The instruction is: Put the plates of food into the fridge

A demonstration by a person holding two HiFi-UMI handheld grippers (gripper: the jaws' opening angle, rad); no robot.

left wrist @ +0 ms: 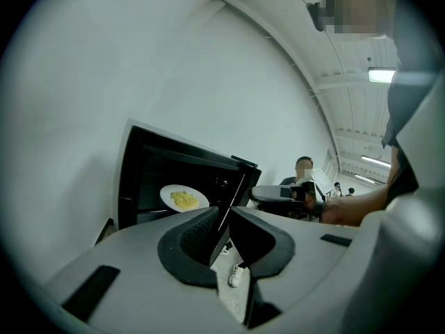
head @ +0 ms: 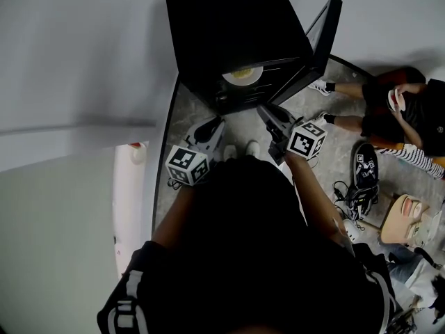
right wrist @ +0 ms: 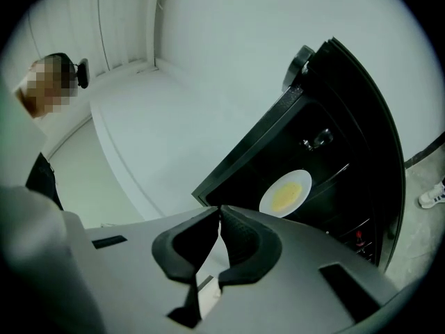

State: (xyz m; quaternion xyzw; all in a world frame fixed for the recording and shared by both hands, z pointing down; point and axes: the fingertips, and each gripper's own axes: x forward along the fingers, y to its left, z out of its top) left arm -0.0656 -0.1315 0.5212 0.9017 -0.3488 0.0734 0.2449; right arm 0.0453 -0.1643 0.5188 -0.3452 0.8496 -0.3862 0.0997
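Black and boxy, the fridge (head: 236,40) stands with its door (head: 316,44) swung wide open. On a shelf inside sits a white plate (head: 243,76), round and shallow, with a small heap of yellow food (left wrist: 183,200) at its middle. That plate looks delivered. No other plate shows in any view, so shutting the door is probably what remains. The left gripper (left wrist: 222,213) and right gripper (right wrist: 221,213) hang just outside the opening, jaws pressed together on nothing.
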